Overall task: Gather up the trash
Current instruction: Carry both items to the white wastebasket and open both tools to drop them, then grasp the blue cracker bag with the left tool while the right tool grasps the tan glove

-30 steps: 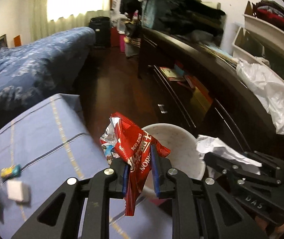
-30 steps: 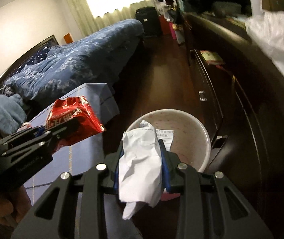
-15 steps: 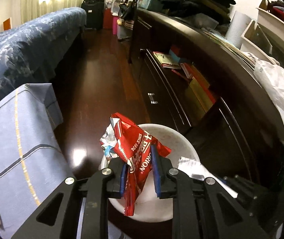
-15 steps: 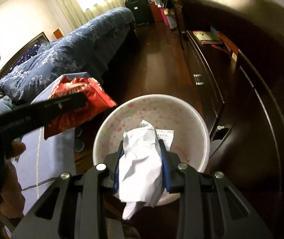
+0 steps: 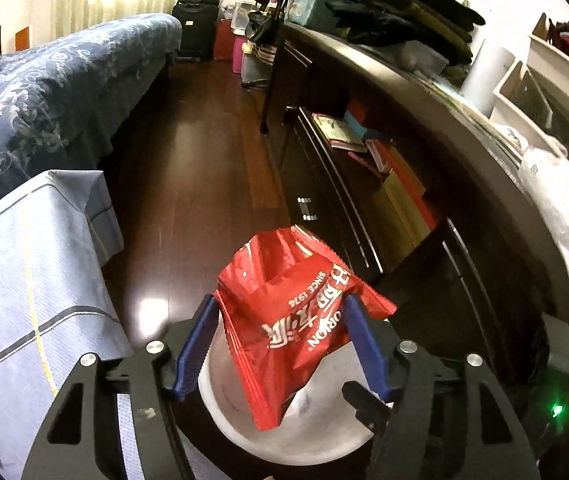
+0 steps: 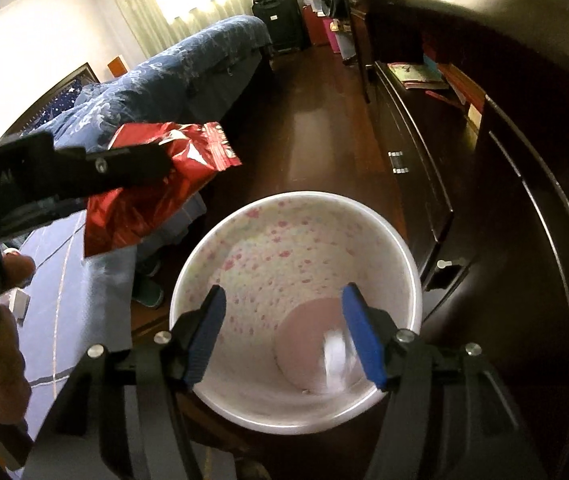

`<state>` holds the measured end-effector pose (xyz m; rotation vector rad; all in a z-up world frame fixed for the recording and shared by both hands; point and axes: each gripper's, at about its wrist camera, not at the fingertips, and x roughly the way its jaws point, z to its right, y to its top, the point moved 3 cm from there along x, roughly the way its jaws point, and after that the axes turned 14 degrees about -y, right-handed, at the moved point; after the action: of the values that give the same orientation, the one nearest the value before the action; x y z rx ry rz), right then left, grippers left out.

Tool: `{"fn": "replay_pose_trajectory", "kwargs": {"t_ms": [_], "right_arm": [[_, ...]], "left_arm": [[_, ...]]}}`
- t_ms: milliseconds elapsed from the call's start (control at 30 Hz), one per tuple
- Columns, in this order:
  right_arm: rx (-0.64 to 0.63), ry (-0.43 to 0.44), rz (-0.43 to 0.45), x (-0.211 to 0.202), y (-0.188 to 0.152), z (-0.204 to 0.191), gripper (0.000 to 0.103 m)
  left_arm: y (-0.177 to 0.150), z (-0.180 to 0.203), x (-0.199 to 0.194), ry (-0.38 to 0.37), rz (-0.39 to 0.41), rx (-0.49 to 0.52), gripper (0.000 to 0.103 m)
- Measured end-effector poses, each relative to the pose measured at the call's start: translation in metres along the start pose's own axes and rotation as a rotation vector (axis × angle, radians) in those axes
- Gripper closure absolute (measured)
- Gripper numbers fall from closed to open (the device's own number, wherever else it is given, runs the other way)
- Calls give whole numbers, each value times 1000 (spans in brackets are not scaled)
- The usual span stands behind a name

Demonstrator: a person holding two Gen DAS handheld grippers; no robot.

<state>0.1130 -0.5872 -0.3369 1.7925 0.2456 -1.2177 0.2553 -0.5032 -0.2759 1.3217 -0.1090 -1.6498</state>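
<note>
Now your left gripper point(image 5: 280, 344), jaws spread wide, is loosing the red wrapper point(image 5: 296, 320) directly over the bin point(image 6: 296, 276); your right gripper point(image 6: 284, 340) is hanging open, empty.

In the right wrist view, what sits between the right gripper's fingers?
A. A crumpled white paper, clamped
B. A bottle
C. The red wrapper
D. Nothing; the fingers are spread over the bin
D: the right gripper is spread wide with nothing between its blue pads, over the white bin; a blurred white paper lies inside the bin.
</note>
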Motion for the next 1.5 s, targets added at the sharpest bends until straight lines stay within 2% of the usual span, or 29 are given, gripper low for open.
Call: {"fn": "replay_pose_trajectory", "kwargs": {"t_ms": [133,400,533,633,833,1000,1100,1300,1400,1500], "right_arm": [[3,-5,6,-6,-3,2,38],[26,-3,6,-18,-10,8,38],[20,-16,7,-28,-13,5,38],[16,-21,14,-40,-12,2,35],[-10,-44,56,-76,-11,-17,22],[-63,-18,78,-110,-21,-58,12],[-113,23,71,-125,-32,-90,12],[-249,116,61,-148,-52,-160,11],[-310,151,63,-156,-62,-191,11],[-365,181,63,-163,-70,-219,11]], "left_arm": [[4,3,-5,-1,18,1,31],[3,9,-17,16,31,28,27],[1,8,-35,30,56,20,22],[-5,4,-56,72,85,21,17],[-30,-13,-109,183,143,-9,13],[-66,-36,-167,306,203,-56,6],[-95,-60,-208,415,233,-102,6],[-142,-107,-268,554,273,-212,6],[-166,-134,-299,650,292,-256,6],[-182,-154,-318,685,304,-296,6]]}}
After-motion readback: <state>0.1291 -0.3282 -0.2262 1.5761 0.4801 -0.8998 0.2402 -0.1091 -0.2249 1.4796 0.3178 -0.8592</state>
